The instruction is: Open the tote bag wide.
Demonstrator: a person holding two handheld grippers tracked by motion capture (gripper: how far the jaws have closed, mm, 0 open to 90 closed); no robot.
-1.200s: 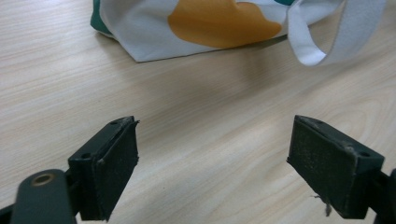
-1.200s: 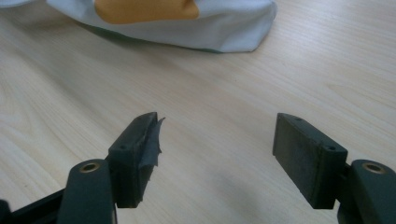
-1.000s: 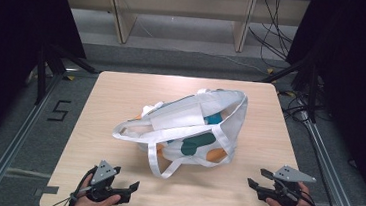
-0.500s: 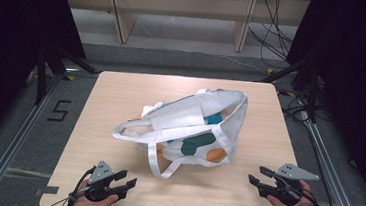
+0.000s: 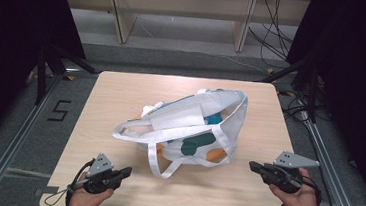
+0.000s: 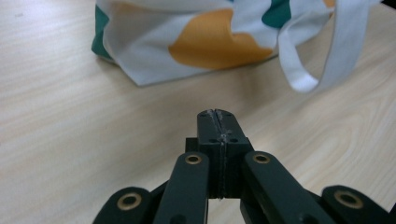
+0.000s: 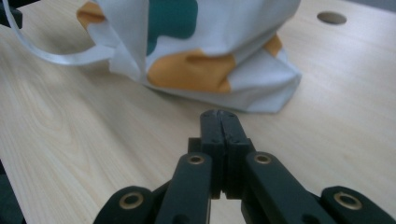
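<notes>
At the near edge of the bench [image 5: 121,97], the left gripper [image 5: 126,171] sits in the person's left hand [image 5: 87,200], its jaws pressed together with nothing between them, having just been closing. At the near right, the right gripper [image 5: 253,166] is held in the right hand [image 5: 300,201], its jaws likewise together and empty after just closing. Both point towards the middle of the bench. There lies a white cloth bag [image 5: 193,129] with green and orange patches, on its side and well apart from both grippers. One white strap [image 5: 158,163] loops out onto the wood towards the near edge, between the grippers. Beyond the bench stands a pale wooden shelf unit [image 5: 179,7] on the floor.
</notes>
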